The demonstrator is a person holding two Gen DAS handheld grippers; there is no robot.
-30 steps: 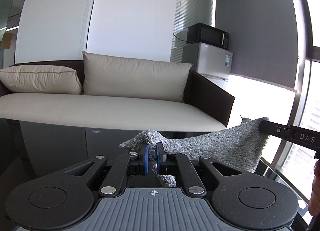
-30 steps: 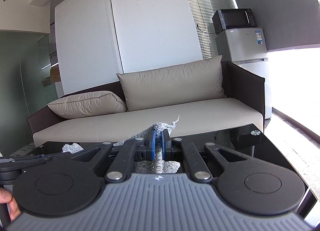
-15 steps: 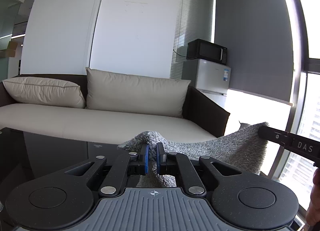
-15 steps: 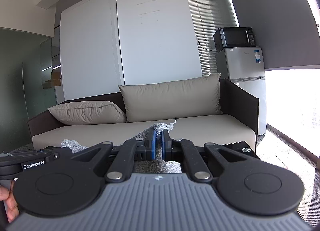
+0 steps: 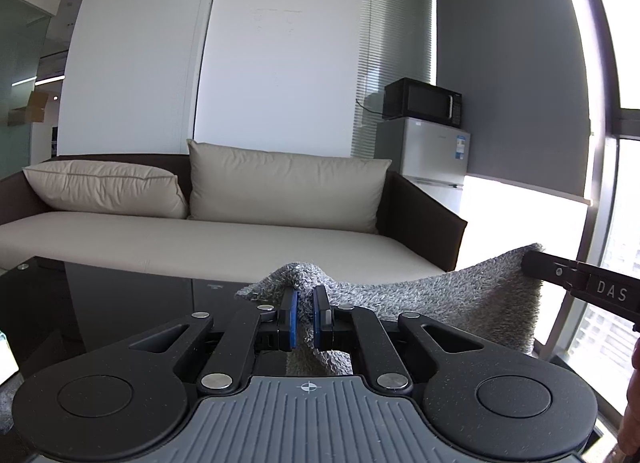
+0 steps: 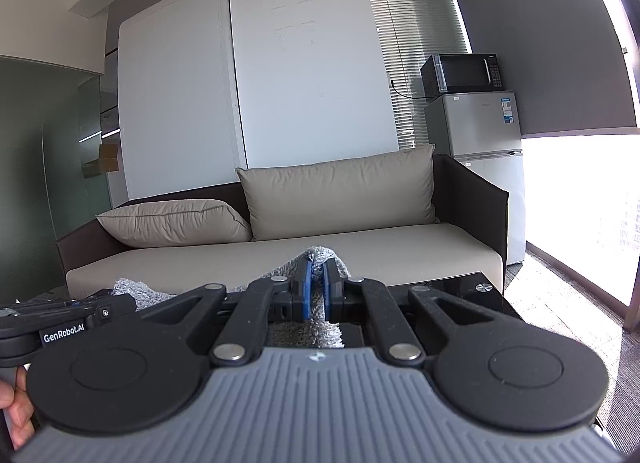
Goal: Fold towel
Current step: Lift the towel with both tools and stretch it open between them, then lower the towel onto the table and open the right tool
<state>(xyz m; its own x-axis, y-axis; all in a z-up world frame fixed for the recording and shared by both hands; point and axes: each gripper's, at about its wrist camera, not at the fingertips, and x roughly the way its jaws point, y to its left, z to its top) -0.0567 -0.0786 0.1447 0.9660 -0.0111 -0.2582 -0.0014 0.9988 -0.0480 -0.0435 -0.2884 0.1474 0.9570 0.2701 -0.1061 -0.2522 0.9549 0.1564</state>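
A grey fluffy towel [image 5: 440, 303] hangs stretched in the air between both grippers, above a black glass table [image 5: 132, 299]. My left gripper [image 5: 304, 303] is shut on one top corner, which bunches above its blue pads. In the left wrist view the right gripper [image 5: 532, 265] pinches the other corner at the far right. My right gripper [image 6: 316, 283] is shut on its towel [image 6: 320, 257] corner, and the left gripper [image 6: 120, 305] shows at the lower left holding a grey tuft. The lower part of the towel is hidden behind the gripper bodies.
A beige sofa [image 5: 224, 239] with two cushions stands just behind the table. A small fridge [image 6: 480, 135] with a black microwave [image 6: 464, 73] on top stands at the right, beside bright windows. A person's fingers [image 6: 16, 415] show at the left edge.
Both grippers have risen and tilted up with the towel held taut between them; the table top has sunk lower in both views.
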